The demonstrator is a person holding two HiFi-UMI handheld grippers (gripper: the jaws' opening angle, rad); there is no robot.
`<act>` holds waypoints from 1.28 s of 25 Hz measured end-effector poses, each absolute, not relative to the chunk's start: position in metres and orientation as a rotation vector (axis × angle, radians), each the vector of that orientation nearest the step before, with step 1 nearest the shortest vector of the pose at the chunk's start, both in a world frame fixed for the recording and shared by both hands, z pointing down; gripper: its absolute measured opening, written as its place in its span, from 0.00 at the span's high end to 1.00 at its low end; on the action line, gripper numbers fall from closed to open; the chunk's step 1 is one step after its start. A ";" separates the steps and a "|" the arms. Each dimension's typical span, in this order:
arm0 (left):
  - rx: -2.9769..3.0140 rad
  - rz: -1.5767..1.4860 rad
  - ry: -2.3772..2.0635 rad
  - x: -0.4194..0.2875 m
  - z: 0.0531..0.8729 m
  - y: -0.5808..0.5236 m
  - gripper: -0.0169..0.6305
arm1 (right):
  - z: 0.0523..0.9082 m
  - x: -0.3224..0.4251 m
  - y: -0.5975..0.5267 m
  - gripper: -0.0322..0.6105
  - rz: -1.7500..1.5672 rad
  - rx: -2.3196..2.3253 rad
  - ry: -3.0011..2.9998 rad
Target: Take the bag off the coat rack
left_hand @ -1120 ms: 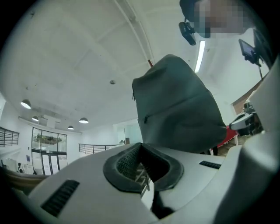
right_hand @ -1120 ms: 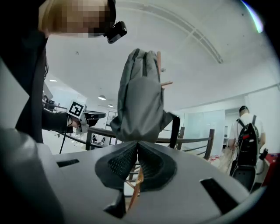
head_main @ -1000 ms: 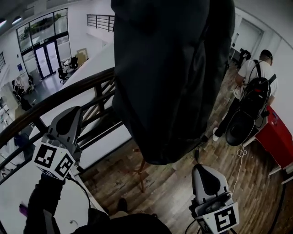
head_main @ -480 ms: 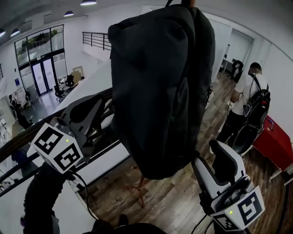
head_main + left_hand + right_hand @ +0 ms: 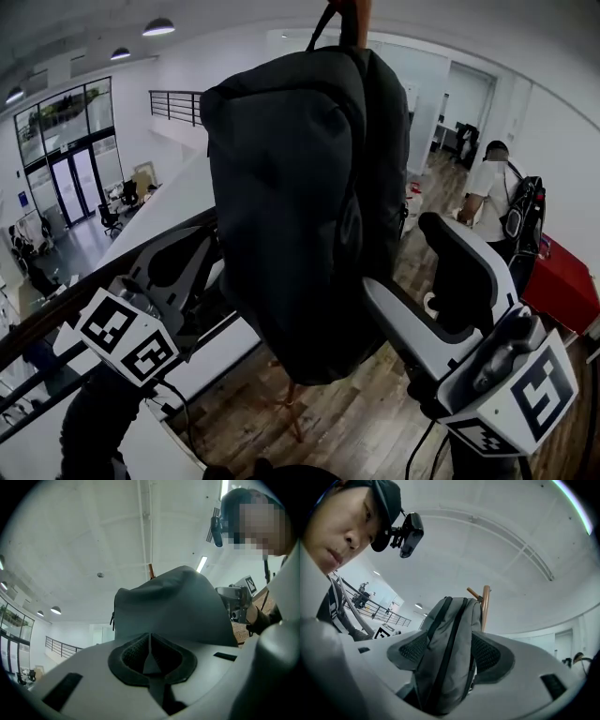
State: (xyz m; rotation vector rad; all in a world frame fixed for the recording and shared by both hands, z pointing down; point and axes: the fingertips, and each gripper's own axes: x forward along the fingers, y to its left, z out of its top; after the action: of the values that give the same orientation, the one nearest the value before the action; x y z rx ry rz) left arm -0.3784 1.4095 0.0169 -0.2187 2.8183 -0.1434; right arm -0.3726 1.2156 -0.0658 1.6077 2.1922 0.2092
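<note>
Soft, saggy dark fabric backpack (image 5: 291, 206) (likely heavy): I'd take its loop (image 5: 319, 28) at twelve o'clock. Left gripper (image 5: 150, 641) closed, empty; right gripper (image 5: 449, 641), jaws just opening, straddles it.

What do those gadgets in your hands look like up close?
Both are smooth white plastic tongs: the left tongs and right tongs have curved jaws lined with dark textured pads. Behind each sits a white cube with black square markers. Thin black cables trail down. The left arm wears a black sleeve.
</note>
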 end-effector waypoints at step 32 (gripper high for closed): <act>-0.236 -0.056 2.902 -0.370 0.044 1.400 0.95 | -0.138 -0.421 1.247 0.87 0.229 1.504 2.136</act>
State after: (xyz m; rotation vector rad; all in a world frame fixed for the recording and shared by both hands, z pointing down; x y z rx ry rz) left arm -0.3700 1.4003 0.0445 -0.2364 2.9020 -0.0562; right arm -0.4213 1.2473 -0.1376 1.5040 2.1364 0.2290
